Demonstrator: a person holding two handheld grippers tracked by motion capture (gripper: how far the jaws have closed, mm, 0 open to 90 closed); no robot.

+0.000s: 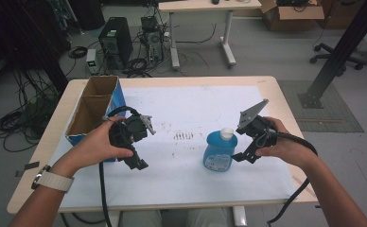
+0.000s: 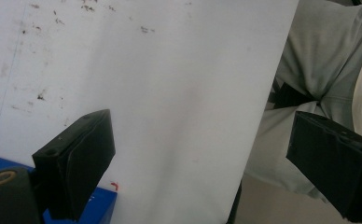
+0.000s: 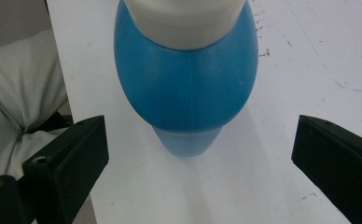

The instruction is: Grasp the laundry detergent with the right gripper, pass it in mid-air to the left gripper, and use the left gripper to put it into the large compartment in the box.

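Note:
A blue bottle point(image 1: 219, 150) with a white cap stands upright on the white sheet point(image 1: 186, 109), right of centre. My right gripper point(image 1: 241, 156) is open just to its right, tips near the bottle's side. In the right gripper view the blue bottle point(image 3: 186, 84) sits ahead of the wide-apart jaws, not between them. My left gripper point(image 1: 138, 163) is held above the sheet's left part, beside the cardboard box point(image 1: 95, 108). In the left gripper view its jaws stand wide apart over the bare white sheet point(image 2: 170, 93), open and holding nothing.
An open cardboard box with blue sides and two compartments sits at the table's left edge. A corner of the blue box point(image 2: 95, 205) lies under the left jaw. The table's near edge and the person's lap point(image 2: 328, 70) are close by.

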